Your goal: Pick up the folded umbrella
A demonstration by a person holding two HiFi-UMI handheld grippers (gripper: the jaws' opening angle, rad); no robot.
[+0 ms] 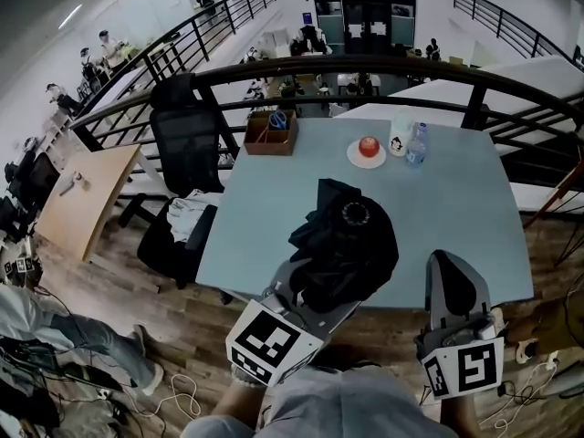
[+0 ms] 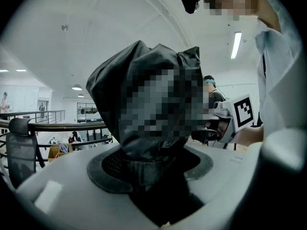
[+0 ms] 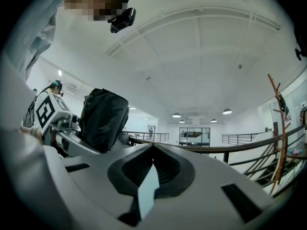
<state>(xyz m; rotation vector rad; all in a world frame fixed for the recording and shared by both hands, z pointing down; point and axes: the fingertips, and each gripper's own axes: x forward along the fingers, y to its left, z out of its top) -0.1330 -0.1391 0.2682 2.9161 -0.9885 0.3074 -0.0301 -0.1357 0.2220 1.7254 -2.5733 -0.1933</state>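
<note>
I am holding the folded umbrella (image 1: 347, 245) in my left gripper (image 1: 315, 295), jaws clamped on its lower end. In the left gripper view the black fabric is bunching up out of the pads and filling the centre of the frame. In the head view the bundle is sitting lower centre, over the near part of the table (image 1: 456, 208), and appears lifted off it. My judgement is that the pick is done and that gripping low is leaving most of the fabric standing free above the jaws. My right gripper (image 1: 453, 290) is idling at lower right, jaws together on nothing. Its view is showing the umbrella only at the left, beside the marker cube. I judge it is being held aside to leave the left a free path. The tabletop is pale blue-grey and smooth. A wooden box (image 1: 270, 133), a plate (image 1: 369, 149) bearing something red, and a bottle (image 1: 417, 144) are standing along its far edge. A dark curved railing (image 1: 365, 65) is running behind, a black office chair (image 1: 187, 153) is standing at the left, and a large open hall lies below.
</note>
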